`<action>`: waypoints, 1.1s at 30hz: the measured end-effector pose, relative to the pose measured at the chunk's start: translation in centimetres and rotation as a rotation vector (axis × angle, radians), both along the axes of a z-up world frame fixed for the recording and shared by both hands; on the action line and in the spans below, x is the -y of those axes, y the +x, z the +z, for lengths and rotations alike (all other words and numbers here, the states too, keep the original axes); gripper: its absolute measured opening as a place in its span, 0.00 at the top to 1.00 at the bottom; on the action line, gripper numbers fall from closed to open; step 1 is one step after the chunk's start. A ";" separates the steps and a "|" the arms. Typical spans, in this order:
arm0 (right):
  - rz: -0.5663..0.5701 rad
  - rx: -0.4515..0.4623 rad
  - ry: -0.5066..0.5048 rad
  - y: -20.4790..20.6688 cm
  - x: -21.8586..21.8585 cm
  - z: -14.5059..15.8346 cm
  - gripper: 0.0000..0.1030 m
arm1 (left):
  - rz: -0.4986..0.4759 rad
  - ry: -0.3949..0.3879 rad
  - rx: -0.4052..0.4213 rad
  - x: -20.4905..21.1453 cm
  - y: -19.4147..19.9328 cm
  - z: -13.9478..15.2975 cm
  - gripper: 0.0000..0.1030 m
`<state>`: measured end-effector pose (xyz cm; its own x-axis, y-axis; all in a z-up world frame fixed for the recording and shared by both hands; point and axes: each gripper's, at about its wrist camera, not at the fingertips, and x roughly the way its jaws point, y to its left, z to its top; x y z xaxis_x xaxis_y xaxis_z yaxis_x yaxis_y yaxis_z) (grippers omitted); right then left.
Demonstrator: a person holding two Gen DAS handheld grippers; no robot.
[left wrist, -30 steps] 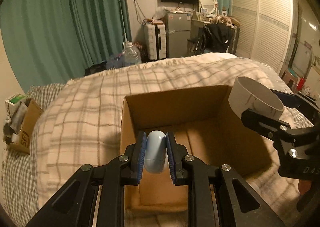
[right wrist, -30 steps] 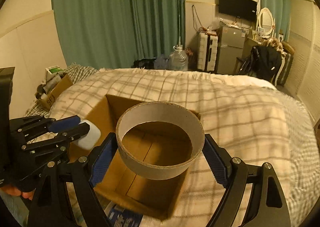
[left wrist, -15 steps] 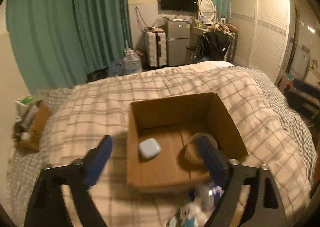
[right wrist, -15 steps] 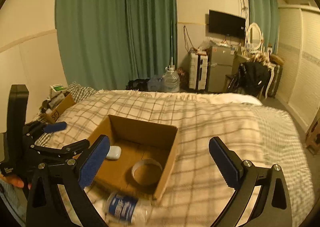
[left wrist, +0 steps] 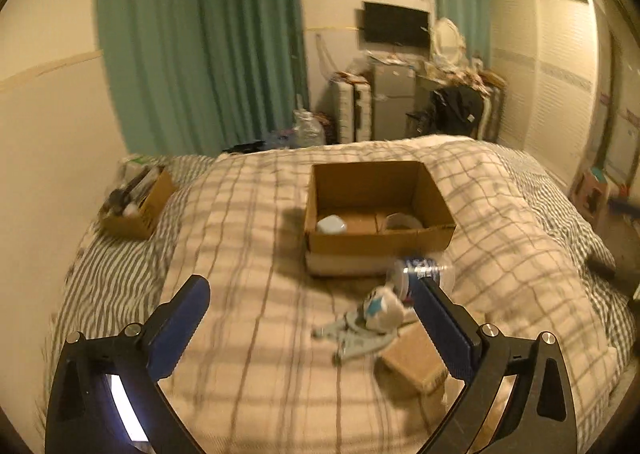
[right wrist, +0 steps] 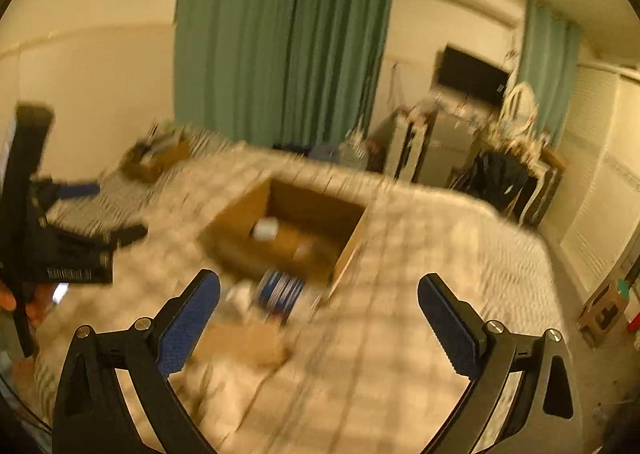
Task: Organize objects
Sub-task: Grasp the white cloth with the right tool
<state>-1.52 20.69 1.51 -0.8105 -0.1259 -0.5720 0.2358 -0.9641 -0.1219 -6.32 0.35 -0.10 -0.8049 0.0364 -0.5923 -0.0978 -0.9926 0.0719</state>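
An open cardboard box (left wrist: 376, 238) stands on the checked bed; it also shows, blurred, in the right wrist view (right wrist: 348, 254). Inside it lie a pale blue case (left wrist: 331, 224) on the left and a cardboard tape ring (left wrist: 402, 221) on the right. In front of the box lie a plastic bottle with a blue label (left wrist: 420, 272), a crumpled pale cloth item (left wrist: 368, 322) and a small brown block (left wrist: 414, 362). My left gripper (left wrist: 310, 318) is open and empty, well back from the box. My right gripper (right wrist: 318, 320) is open and empty, held high above the bed.
A second small cardboard box full of items (left wrist: 138, 199) sits at the bed's left edge by the wall. Green curtains, suitcases, a fridge and a chair stand beyond the bed. The left gripper's body (right wrist: 60, 250) shows at the left of the right wrist view.
Both grippers let go of the blue case and the tape ring into the box, opened wide, and pulled back and up away from the box. The right view is now motion-blurred.
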 end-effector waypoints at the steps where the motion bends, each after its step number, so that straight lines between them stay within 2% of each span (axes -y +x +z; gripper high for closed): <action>1: 0.029 0.047 -0.017 0.3 0.6 -1.8 0.03 | 0.033 0.014 -0.010 0.3 1.0 -0.8 0.00; 3: 0.082 0.139 -0.052 0.4 1.7 -5.4 0.03 | 0.077 0.056 -0.024 0.7 2.3 -2.6 0.00; 5: 0.078 0.197 -0.038 0.2 2.6 -8.6 0.03 | 0.055 0.094 0.026 1.0 2.5 -4.5 0.00; 7: 0.069 0.244 -0.004 -0.2 3.2 -10.7 0.04 | 0.052 0.076 0.068 0.9 2.2 -5.8 0.00; 9: 0.061 0.297 0.005 -0.7 3.6 -12.2 0.16 | 0.076 0.046 0.072 0.9 1.9 -6.4 0.00; 10: 0.055 0.309 0.006 -0.9 3.4 -12.7 0.26 | 0.076 0.044 0.075 0.9 1.7 -6.7 0.00; 12: 0.058 0.332 0.005 -1.3 3.6 -13.2 0.37 | 0.063 0.063 0.090 1.0 1.4 -7.1 0.00; 14: 0.082 0.361 0.010 -1.8 3.8 -13.7 0.65 | 0.056 0.079 0.097 0.9 1.0 -7.4 0.00; 15: 0.090 0.369 0.014 -1.9 3.9 -13.8 0.69 | 0.051 0.080 0.106 0.7 0.7 -7.6 0.00; 16: 0.099 0.357 0.003 -1.8 3.9 -13.5 0.79 | 0.043 0.075 0.116 0.5 0.5 -7.8 0.00; 17: 0.102 0.340 -0.011 -1.5 3.8 -13.1 0.83 | 0.036 0.066 0.124 0.3 0.3 -8.1 0.00; 20: 0.070 0.237 -0.062 -1.1 2.1 -10.2 0.84 | 0.008 0.024 0.148 -0.8 -0.6 -8.7 0.00; 25: -0.021 0.122 -0.036 -2.3 -1.1 -6.7 0.84 | -0.093 -0.008 0.218 -3.9 -3.1 -10.2 0.00; 28: -0.064 0.120 -0.045 -3.2 -2.9 -7.0 0.84 | -0.180 -0.043 0.274 -6.3 -3.6 -12.0 0.00; 30: -0.065 0.144 -0.059 -3.6 -3.6 -8.0 0.84 | -0.209 -0.058 0.260 -7.3 -3.6 -12.6 0.00; 33: -0.074 0.185 -0.042 -4.5 -4.2 -10.4 0.84 | -0.218 0.001 0.268 -7.5 -4.7 -12.9 0.00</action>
<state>-6.02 24.89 -8.92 -0.7000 -0.0964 -0.7076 0.1785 -0.9830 -0.0427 -10.99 7.80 -12.98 -0.5938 0.1913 -0.7816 -0.3231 -0.9463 0.0138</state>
